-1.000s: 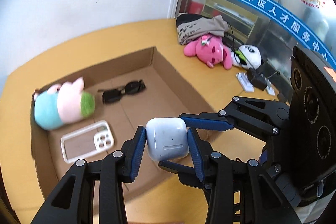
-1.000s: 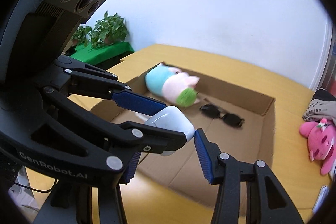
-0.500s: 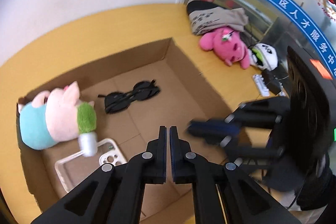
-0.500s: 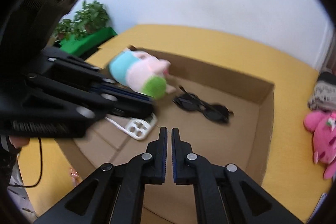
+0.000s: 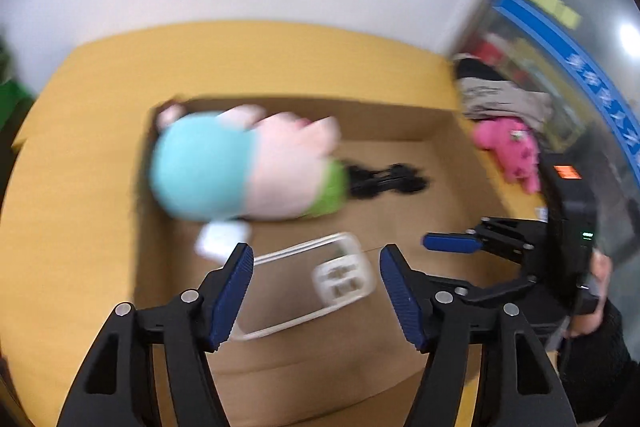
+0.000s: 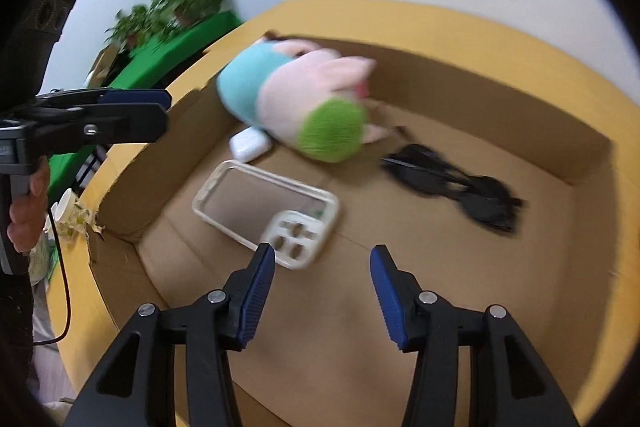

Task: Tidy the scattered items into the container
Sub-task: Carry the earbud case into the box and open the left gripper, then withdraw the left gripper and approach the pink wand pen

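Note:
A shallow cardboard box (image 5: 392,119) (image 6: 472,75) on the yellow table holds a blue, pink and green plush pig (image 5: 248,163) (image 6: 296,103), a white earbud case (image 5: 222,239) (image 6: 249,145) beside it, a clear phone case (image 5: 304,279) (image 6: 264,207) and black sunglasses (image 5: 384,181) (image 6: 452,187). My left gripper (image 5: 316,267) hangs over the phone case, its jaws opening with nothing between them. My right gripper (image 6: 323,259) is above the box floor near the phone case's camera end, its jaws also opening on nothing. Each gripper shows in the other's view: the right gripper (image 5: 452,242), the left gripper (image 6: 132,107).
Outside the box at the right lie a pink plush (image 5: 510,147) and a bundle of grey and black cloth (image 5: 496,91). Potted plants (image 6: 180,3) on a green stand sit behind the table's left side. A hand (image 6: 24,219) holds the left gripper's handle, with a cable below.
A second ago my left gripper held the earbud case above the box; it now lies inside beside the pig. Both grippers shut half a second ago and now stand open, lower over the box.

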The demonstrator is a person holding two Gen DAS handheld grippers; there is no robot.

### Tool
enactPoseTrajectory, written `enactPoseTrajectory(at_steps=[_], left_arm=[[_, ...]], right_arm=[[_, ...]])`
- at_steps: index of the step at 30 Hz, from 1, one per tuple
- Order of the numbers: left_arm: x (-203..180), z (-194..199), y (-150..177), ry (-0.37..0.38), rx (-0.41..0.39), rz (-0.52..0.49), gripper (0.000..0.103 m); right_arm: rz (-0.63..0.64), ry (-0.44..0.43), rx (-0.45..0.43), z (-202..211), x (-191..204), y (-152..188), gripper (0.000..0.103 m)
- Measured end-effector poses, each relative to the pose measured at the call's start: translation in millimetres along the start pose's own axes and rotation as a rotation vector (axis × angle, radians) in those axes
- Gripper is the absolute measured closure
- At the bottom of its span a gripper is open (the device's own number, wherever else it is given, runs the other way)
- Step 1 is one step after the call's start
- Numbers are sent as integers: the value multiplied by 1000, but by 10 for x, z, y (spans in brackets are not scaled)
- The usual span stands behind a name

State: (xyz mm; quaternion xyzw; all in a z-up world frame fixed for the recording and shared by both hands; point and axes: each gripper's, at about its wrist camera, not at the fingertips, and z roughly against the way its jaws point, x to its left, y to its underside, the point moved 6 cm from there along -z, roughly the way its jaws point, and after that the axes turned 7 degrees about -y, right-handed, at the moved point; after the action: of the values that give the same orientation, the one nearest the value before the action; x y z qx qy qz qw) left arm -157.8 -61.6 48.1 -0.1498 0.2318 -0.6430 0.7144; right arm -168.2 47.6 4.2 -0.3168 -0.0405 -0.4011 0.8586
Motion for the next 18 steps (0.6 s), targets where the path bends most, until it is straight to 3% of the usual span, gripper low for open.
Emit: enactPoseTrajectory(at_steps=[3, 7, 13, 15, 17, 18], left_arm=[[179, -204, 47, -22, 49, 32, 33], [241, -551, 54, -64, 111, 20, 33], [230, -971, -25, -140, 183, -31, 35], [257, -1061, -29, -185, 209, -45, 41], [292, -1109, -16, -248, 224, -75, 57], [298, -1110, -7, -253, 227, -81, 57]], right_arm=[[11, -21, 39, -274, 155, -89, 54], [2, 15, 96, -550, 159, -124, 54], [-65, 4, 107, -469, 26, -7, 54], [-74, -16, 137, -461, 6, 51, 54], [-74, -25, 161, -485, -1, 106, 54], [-77, -29, 167, -500, -8, 139, 54]])
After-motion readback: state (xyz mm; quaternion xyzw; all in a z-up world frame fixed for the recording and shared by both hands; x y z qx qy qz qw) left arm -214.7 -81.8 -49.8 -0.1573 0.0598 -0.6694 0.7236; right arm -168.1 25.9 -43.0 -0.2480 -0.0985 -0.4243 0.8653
